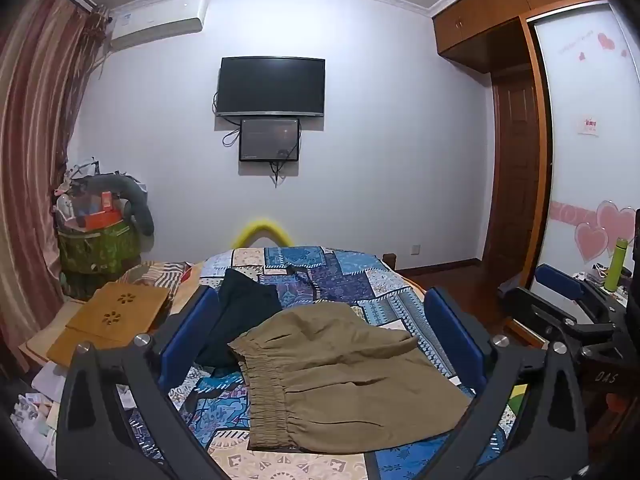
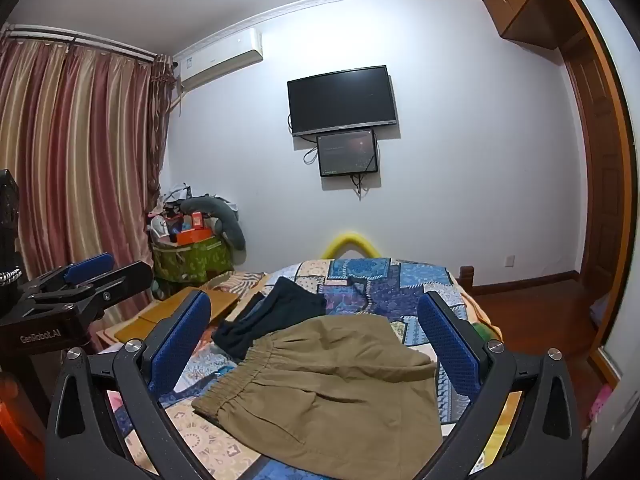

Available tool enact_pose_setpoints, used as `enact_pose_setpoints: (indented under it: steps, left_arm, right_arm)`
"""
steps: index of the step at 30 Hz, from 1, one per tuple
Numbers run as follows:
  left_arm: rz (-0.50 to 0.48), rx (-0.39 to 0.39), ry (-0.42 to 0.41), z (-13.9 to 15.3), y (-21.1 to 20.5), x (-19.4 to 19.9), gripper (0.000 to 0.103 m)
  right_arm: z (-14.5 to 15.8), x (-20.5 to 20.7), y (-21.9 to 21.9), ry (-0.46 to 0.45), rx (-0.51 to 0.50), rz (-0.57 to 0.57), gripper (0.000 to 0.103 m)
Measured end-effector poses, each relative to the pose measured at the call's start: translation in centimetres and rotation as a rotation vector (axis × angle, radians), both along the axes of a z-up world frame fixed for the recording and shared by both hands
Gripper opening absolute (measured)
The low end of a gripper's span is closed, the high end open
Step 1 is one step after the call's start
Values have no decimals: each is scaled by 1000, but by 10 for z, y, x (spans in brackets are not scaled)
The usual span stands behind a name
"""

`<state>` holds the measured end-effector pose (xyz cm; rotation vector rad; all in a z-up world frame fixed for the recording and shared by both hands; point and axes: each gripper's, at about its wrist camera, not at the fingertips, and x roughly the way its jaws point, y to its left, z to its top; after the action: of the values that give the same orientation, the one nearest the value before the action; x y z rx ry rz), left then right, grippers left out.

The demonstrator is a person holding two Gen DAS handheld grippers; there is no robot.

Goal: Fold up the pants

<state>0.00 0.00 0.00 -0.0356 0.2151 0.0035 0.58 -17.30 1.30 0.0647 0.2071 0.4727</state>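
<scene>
Khaki pants [image 1: 340, 376] with an elastic waistband lie folded on the patchwork bedspread [image 1: 320, 276]; the waistband faces left. They also show in the right wrist view [image 2: 332, 392]. My left gripper [image 1: 320, 320] is open and empty, held above the pants, its blue pads [image 1: 188, 336] wide apart. My right gripper [image 2: 316, 328] is open and empty, also above the pants. The right gripper shows at the right edge of the left wrist view [image 1: 568, 304]; the left gripper shows at the left edge of the right wrist view [image 2: 88, 280].
A dark garment [image 1: 240, 312] lies just behind the khaki pants, also in the right wrist view [image 2: 272, 316]. A wooden lap desk [image 1: 116, 316] sits at the bed's left. A full green basket [image 1: 96, 244] stands by the curtain. A green bottle [image 1: 616, 264] stands at right.
</scene>
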Motion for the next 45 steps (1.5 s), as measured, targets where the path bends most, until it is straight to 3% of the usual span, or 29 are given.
enact_pose_setpoints:
  steps: [10, 45]
  left_arm:
    - [1, -21, 4, 2, 9, -4, 103]
    - [4, 13, 28, -5, -3, 15, 103]
  right_arm:
    - [-4, 5, -1, 9, -4, -5, 103]
    - [-4, 4, -7, 36, -5, -36, 103]
